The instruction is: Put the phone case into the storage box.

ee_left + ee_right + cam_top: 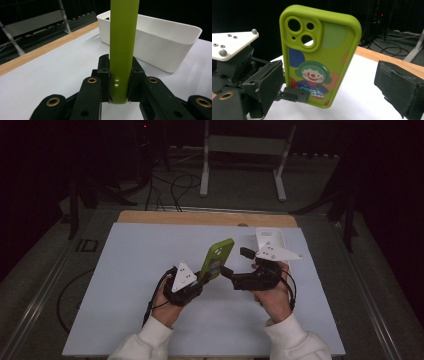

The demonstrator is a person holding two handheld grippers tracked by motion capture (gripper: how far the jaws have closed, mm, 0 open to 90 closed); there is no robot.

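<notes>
1. Black jaws of the left gripper [119, 87] sit closest to the lens, clamped on the bottom edge of a green phone case [123, 45], which stands upright between them.
2. Seen from above, the case [216, 259] is held off the white table [125, 295], between the two grippers.
3. Right gripper [235, 265] has its jaws spread wide, one on each side of the case [319, 57], not touching it.
4. White bin [160, 42] stands on the table beyond the case.
</notes>
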